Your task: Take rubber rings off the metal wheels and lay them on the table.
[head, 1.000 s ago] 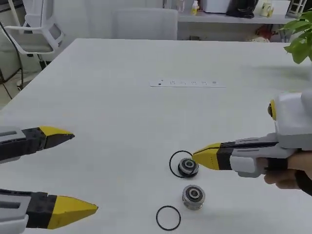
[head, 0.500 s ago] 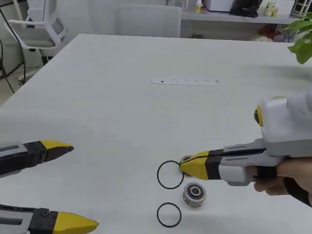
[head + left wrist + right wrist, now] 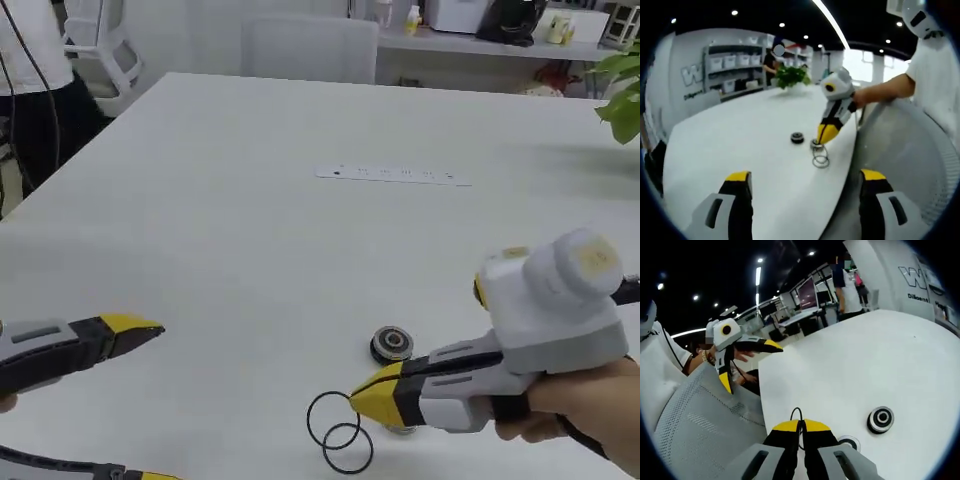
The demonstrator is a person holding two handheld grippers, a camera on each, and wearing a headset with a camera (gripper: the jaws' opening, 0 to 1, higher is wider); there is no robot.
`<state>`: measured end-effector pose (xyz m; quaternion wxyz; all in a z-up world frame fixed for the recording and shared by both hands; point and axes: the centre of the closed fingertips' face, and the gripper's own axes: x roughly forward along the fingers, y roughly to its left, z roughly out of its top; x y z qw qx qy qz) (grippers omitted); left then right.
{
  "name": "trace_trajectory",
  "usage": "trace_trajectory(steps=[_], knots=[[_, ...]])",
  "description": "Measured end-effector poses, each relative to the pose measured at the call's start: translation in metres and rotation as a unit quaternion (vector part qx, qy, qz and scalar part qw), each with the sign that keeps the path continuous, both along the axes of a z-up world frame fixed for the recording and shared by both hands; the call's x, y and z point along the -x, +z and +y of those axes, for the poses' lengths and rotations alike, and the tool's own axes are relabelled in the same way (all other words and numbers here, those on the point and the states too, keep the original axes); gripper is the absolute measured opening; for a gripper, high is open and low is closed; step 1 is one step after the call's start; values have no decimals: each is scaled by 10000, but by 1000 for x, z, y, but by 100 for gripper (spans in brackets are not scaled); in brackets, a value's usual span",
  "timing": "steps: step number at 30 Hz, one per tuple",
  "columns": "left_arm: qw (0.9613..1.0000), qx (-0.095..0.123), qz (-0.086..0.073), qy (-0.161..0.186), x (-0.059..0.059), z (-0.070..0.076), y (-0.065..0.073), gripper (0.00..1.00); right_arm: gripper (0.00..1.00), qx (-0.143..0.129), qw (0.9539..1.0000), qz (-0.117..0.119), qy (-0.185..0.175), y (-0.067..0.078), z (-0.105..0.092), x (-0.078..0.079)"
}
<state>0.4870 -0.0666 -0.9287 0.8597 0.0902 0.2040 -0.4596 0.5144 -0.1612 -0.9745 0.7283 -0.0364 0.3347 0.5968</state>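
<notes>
The right gripper (image 3: pixel 352 398) pinches a rubber ring (image 3: pixel 328 416) just in front of the bare metal wheel (image 3: pixel 391 344); a second ring (image 3: pixel 348 450) lies beside it. The left gripper (image 3: pixel 805 177) gapes open, well left of the wheel.

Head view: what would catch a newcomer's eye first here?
The right gripper, low and right of centre, with yellow jaws shut on a black ring that overlaps a second ring on the white table. Just behind it stands a wheel; the left gripper is open at the left edge.
</notes>
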Motion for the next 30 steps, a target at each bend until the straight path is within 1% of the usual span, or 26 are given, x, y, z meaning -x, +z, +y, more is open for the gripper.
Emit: trace_trajectory(steps=[4, 8, 12, 21, 30], knots=[[10000, 37, 27, 54, 1, 1, 0, 89, 0, 32, 10000, 4, -6, -6, 3, 2], [9999, 95, 56, 120, 1, 2, -1, 89, 0, 216, 9998, 31, 12, -17, 5, 4], [9999, 65, 71, 118, 3, 3, -2, 89, 0, 424, 9991, -25, 36, -28, 4, 5], [9999, 48, 79, 140, 1, 5, -2, 88, 0, 606, 9981, -88, -82, -35, -1, 0], [9999, 26, 76, 105, 0, 2, -2, 87, 0, 804, 9965, -223, -19, -42, -4, 0]])
